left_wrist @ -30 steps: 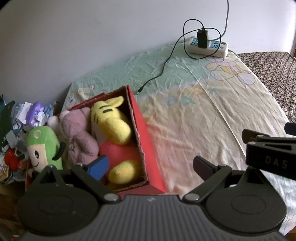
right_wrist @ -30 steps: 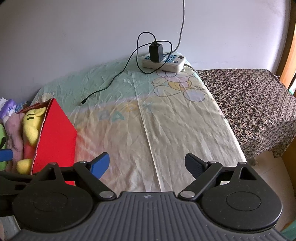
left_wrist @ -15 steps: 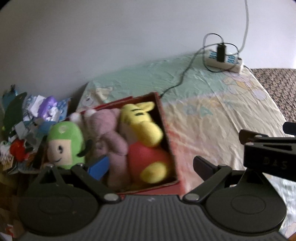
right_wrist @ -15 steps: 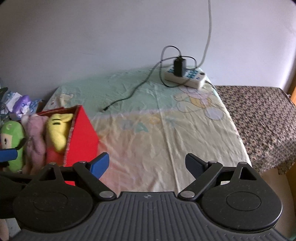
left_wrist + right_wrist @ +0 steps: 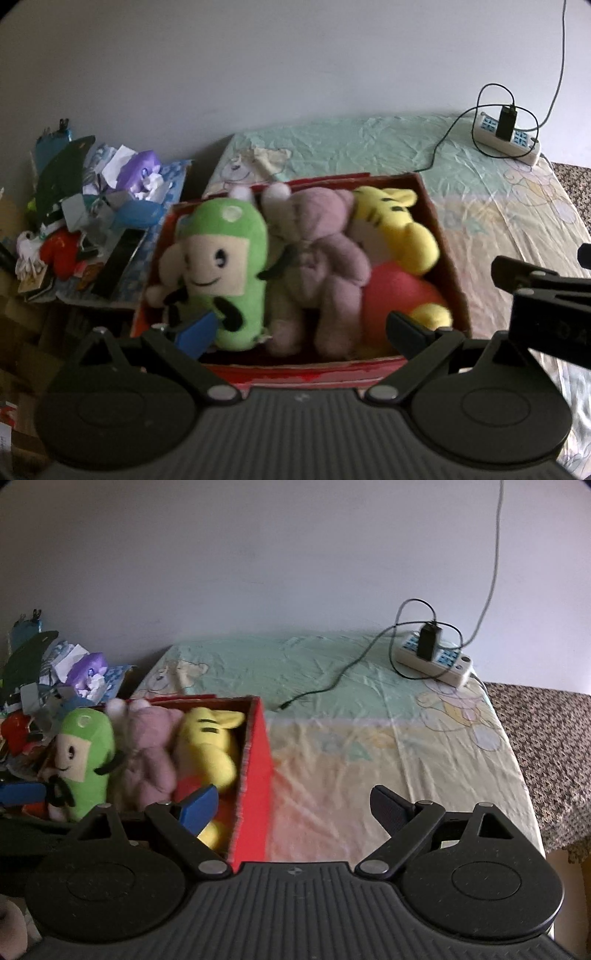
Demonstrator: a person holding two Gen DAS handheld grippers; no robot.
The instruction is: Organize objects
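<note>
Both grippers hang over the near edge of the bed, jaws spread wide and nothing in either. The left gripper [image 5: 299, 328] points straight into the red box [image 5: 448, 258], which sits at the bed's left edge near the front corner; the right gripper [image 5: 291, 805] straddles the box's right wall, one finger over the toys and one over bare sheet [image 5: 388, 746].

Three toys lie packed side by side in the box: a green plush doll [image 5: 225, 266] with a stitched face, a mauve plush [image 5: 321, 269] in the middle, and a yellow striped tiger plush [image 5: 399, 236] in a red top by the right wall.

If the next step is to lift or settle a toy, I would pinch a thick, rounded part such as a head or body, since soft pile squashes and slips. Keep the fingers clear of the box wall; it looks like thin card and would buckle or drag.

The sheet is crinkled printed cotton. A hard white power strip [image 5: 439, 661] lies at the far right corner.
</note>
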